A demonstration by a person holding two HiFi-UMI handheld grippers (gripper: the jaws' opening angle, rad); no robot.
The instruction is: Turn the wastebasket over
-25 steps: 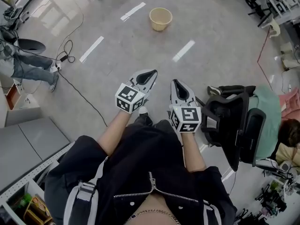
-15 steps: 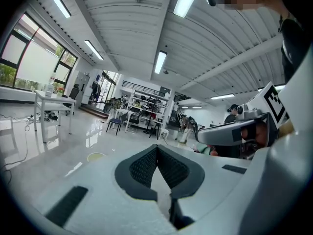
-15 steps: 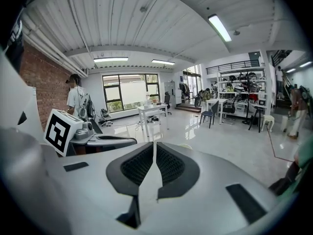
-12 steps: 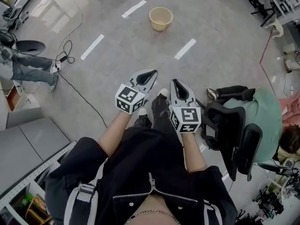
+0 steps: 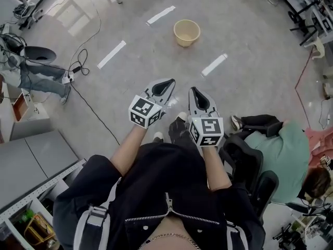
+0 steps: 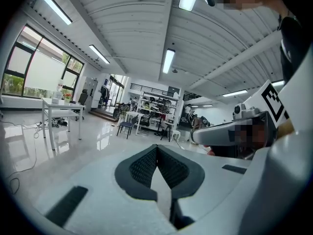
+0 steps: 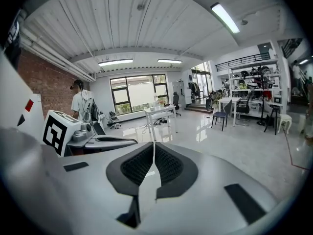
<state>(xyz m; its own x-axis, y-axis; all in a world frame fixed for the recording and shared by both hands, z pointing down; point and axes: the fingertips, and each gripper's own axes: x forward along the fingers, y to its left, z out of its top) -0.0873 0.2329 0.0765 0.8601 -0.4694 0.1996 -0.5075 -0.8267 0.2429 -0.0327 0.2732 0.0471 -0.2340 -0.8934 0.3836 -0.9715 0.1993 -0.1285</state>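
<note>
A beige round wastebasket stands upright on the grey floor, mouth up, far ahead in the head view. My left gripper and right gripper are held side by side at waist height, well short of the basket, both shut with nothing between the jaws. The left gripper view shows its jaws closed tip to tip over open floor. The right gripper view shows its jaws closed too. The basket appears in neither gripper view.
A person in a green top sits in a black office chair close on my right. Another person stands at left beside a cable trailing over the floor. White tape strips mark the floor. A grey shelf unit stands at left.
I have walked forward: the wastebasket sits lower in the head view and nearer, and the seated person and chair have slid back to my right. Both grippers stay shut, side by side.
</note>
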